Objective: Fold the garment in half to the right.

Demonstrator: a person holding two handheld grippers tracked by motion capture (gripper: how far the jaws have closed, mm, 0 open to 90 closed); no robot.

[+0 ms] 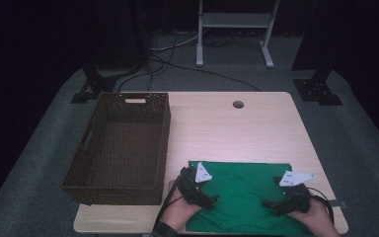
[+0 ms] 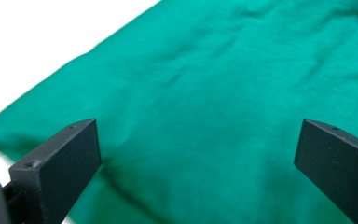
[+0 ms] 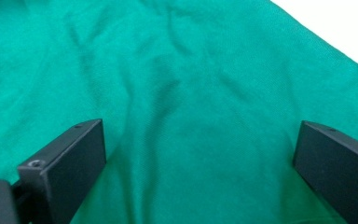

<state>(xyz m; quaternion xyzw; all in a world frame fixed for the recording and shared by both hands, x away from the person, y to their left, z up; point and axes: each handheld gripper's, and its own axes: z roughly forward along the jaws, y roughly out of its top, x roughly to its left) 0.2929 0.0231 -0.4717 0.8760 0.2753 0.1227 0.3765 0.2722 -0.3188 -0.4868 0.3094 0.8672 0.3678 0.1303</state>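
Green cloth (image 1: 242, 190) is spread flat on the table (image 1: 227, 126) at its near edge, right of the basket (image 1: 121, 148).
Left gripper (image 2: 198, 158) and right gripper (image 3: 198, 156) are held over the cloth, jaws spread wide, nothing grasped; cloth is seen beneath and between the fingers (image 2: 58, 163).

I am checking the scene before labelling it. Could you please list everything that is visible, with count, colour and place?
green cloth: one, green, spread flat on the near right part of the table.
basket: one, dark brown woven, on the left side of the table.
table: one, light wood, with a round grey hole near its far edge.
metal frame: one, pale grey, on the floor behind the table.
cables: several, on the floor beyond the table.
left gripper: one, black, jaws open over the cloth.
right gripper: one, black, jaws open over the cloth.
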